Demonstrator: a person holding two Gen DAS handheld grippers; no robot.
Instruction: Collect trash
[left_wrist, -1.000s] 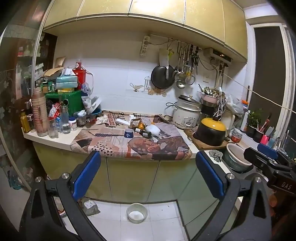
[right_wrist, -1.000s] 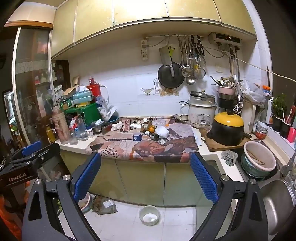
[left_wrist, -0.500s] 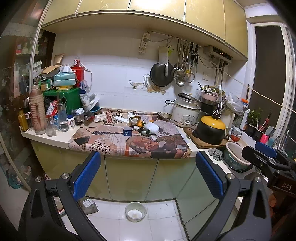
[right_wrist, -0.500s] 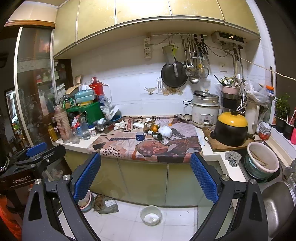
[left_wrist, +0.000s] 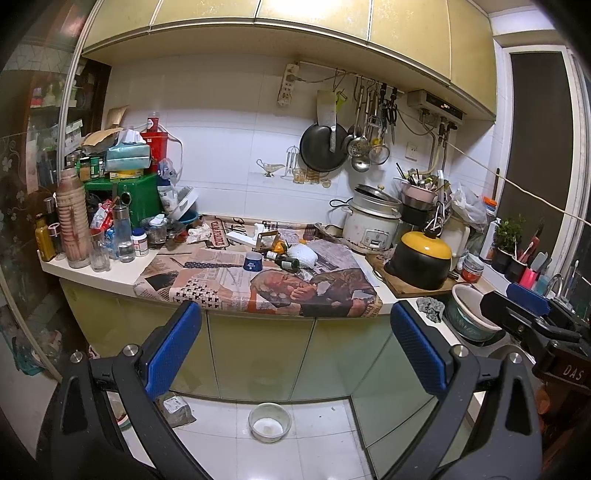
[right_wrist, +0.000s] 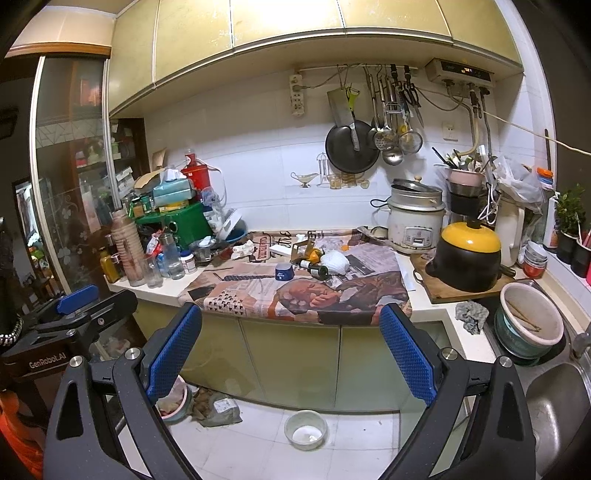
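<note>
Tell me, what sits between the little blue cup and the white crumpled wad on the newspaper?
A dark bottle lies on its side between the blue cup and the white wad, plainest in the right wrist view.

Each gripper, the left gripper (left_wrist: 295, 350) and the right gripper (right_wrist: 290, 350), has matte black triangular-cutout arms, silver round screws at the joints and dimpled blue pads on its fingers (right_wrist: 173, 350), with white "GenRobot.AI" and "DAS" lettering on the black housings.
</note>
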